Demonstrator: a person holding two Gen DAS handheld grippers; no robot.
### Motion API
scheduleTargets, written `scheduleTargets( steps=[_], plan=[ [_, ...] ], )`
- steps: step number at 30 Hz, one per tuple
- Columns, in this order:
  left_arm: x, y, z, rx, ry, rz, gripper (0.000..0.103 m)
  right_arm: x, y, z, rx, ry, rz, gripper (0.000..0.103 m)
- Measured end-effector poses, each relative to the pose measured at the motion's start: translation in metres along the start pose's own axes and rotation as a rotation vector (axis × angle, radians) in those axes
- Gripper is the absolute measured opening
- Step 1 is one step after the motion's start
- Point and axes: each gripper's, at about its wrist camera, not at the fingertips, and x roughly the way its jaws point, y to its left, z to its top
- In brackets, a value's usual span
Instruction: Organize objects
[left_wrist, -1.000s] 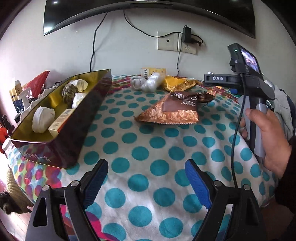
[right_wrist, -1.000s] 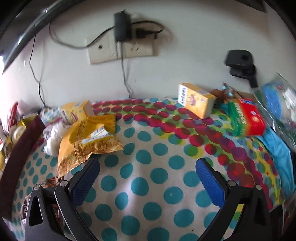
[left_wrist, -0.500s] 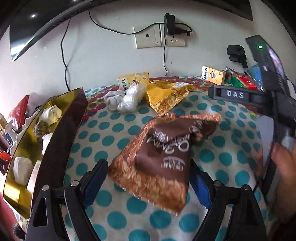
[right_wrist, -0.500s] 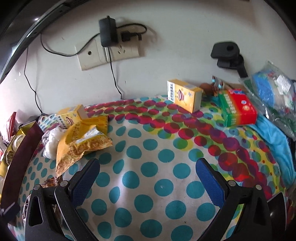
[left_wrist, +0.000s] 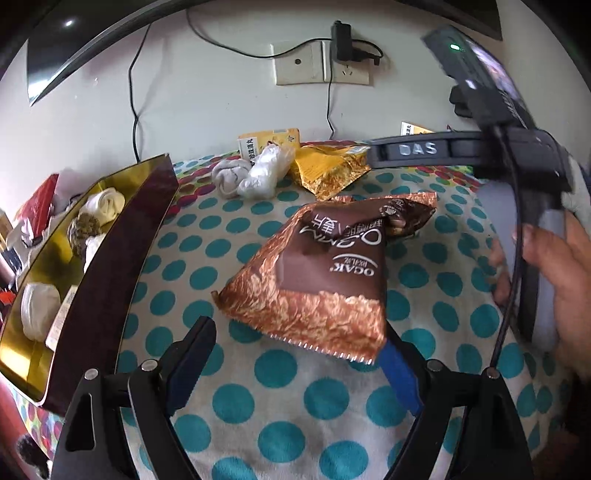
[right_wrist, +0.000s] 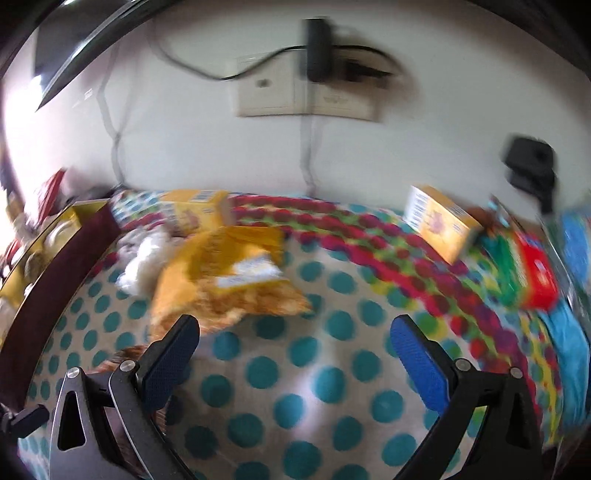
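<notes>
Polka-dotted cloth covers the counter below a white wall. From the left wrist we see our left claw spread apart around the near edge of a brown "OCAK" snack bag; the other tool reads "DAS". From the right wrist, blurred, our right claw gapes empty near a yellow bag.

Dotted cloth-covered table, brown snack bag, yellow bag, gold tin, yellow boxes

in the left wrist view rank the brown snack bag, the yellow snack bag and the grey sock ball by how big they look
1. brown snack bag, though it lies nearest the camera
2. yellow snack bag
3. grey sock ball
</notes>
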Motion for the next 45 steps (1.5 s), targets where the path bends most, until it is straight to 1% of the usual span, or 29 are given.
scheduleTargets(
  steps=[3,4,5,7,9,11,13,15,16,19,20,22,23,25,26,28,29,34,36,38,41,45],
  plan=[
    [-0.010,0.007,-0.014,-0.056,-0.002,-0.030,0.087,0.012,0.011,0.017,-0.006,0.044,0.091,0.103],
    [-0.013,0.008,-0.019,-0.062,0.003,-0.034,0.087,0.019,0.015,0.022,-0.003,0.072,0.126,0.103],
    [-0.017,0.009,-0.025,-0.070,0.006,-0.042,0.087,0.028,0.019,0.026,-0.005,0.105,0.141,0.103],
    [-0.027,0.012,-0.033,-0.090,-0.010,-0.052,0.087,0.045,0.030,0.031,-0.039,0.157,0.128,0.103],
    [-0.037,0.017,-0.040,-0.113,-0.020,-0.065,0.087,0.063,0.039,0.032,-0.084,0.218,0.096,0.103],
    [-0.043,0.020,-0.043,-0.134,-0.021,-0.084,0.087,0.075,0.046,0.030,-0.111,0.251,0.119,0.103],
    [-0.047,0.024,-0.047,-0.151,-0.013,-0.098,0.087,0.078,0.053,0.031,-0.150,0.234,0.126,0.103],
    [-0.049,0.027,-0.049,-0.163,-0.016,-0.108,0.087,0.083,0.055,0.031,-0.139,0.238,0.145,0.103],
    [-0.049,0.028,-0.050,-0.167,-0.013,-0.112,0.087,0.083,0.053,0.030,-0.134,0.233,0.154,0.100],
    [-0.048,0.031,-0.054,-0.180,-0.010,-0.123,0.087,0.072,0.049,0.031,-0.129,0.182,0.151,0.087],
    [-0.048,0.032,-0.055,-0.186,-0.011,-0.127,0.087,0.068,0.046,0.033,-0.123,0.171,0.147,0.078],
    [-0.050,0.033,-0.059,-0.196,-0.028,-0.128,0.087,0.056,0.040,0.035,-0.115,0.141,0.127,0.071],
    [-0.051,0.034,-0.059,-0.202,-0.033,-0.131,0.087,0.051,0.037,0.036,-0.115,0.126,0.112,0.070],
    [-0.051,0.035,-0.059,-0.218,-0.040,-0.136,0.087,0.043,0.032,0.037,-0.113,0.119,0.107,0.069],
    [-0.051,0.035,-0.059,-0.224,-0.042,-0.138,0.087,0.035,0.031,0.037,-0.123,0.101,0.084,0.068],
    [-0.052,0.036,-0.059,-0.231,-0.041,-0.145,0.087,0.022,0.028,0.039,-0.113,0.078,0.089,0.067],
    [-0.053,0.036,-0.060,-0.237,-0.042,-0.150,0.087,0.015,0.027,0.041,-0.115,0.056,0.077,0.067],
    [-0.059,0.041,-0.065,-0.266,-0.055,-0.162,0.087,-0.032,0.031,0.057,-0.129,-0.031,0.078,0.067],
    [-0.063,0.043,-0.067,-0.277,-0.065,-0.167,0.087,-0.048,0.035,0.066,-0.137,-0.055,0.093,0.067],
    [-0.066,0.043,-0.068,-0.280,-0.068,-0.170,0.087,-0.059,0.049,0.074,-0.166,-0.069,0.107,0.067],
    [-0.070,0.044,-0.070,-0.284,-0.081,-0.171,0.087,-0.073,0.083,0.080,-0.212,-0.070,0.167,0.067],
    [-0.076,0.052,-0.072,-0.316,-0.098,-0.171,0.087,-0.065,0.153,0.075,-0.314,-0.033,0.249,0.067]
  ],
)
